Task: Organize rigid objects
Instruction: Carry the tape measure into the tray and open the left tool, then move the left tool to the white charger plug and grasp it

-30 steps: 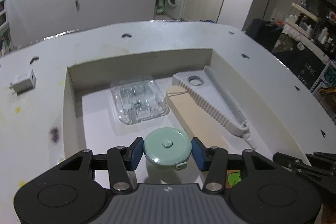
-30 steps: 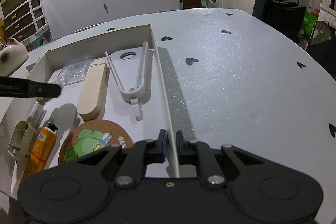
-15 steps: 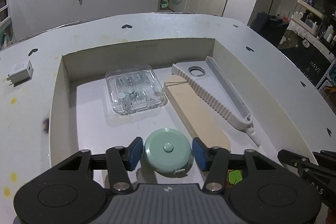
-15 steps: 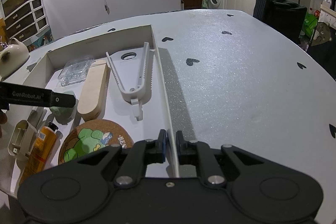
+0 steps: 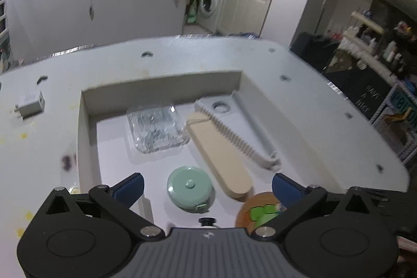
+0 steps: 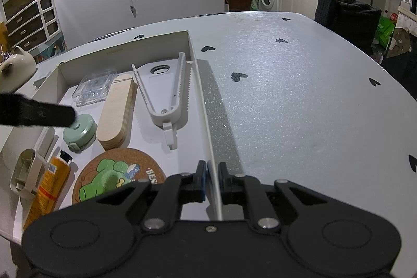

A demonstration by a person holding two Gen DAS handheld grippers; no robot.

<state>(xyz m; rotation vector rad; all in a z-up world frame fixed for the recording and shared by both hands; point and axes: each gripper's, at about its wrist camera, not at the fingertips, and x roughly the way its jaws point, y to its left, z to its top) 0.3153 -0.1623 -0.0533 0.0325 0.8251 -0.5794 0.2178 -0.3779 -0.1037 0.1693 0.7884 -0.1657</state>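
Note:
A round mint-green tape measure [image 5: 191, 190] lies on the floor of the white cardboard box [image 5: 161, 86], beside a flat beige wooden piece [image 5: 219, 155]. My left gripper [image 5: 207, 186] is open above it, blue pads wide apart, holding nothing. In the right wrist view the tape measure [image 6: 80, 130] sits left of the wooden piece [image 6: 117, 111], partly behind the left gripper's finger [image 6: 36, 113]. My right gripper [image 6: 210, 180] is shut on the box's right wall [image 6: 208, 121].
The box also holds a clear plastic case [image 5: 156, 130], white serrated tongs [image 6: 166, 93], a cork coaster with a green print [image 6: 117, 173], an orange tube [image 6: 49, 186] and a white holder [image 6: 26, 171]. A white plug adapter [image 5: 30, 106] lies on the table left of the box.
My left gripper opened and let go of the tape measure, which now rests on the box floor, then drew back and up. The right gripper has not moved.

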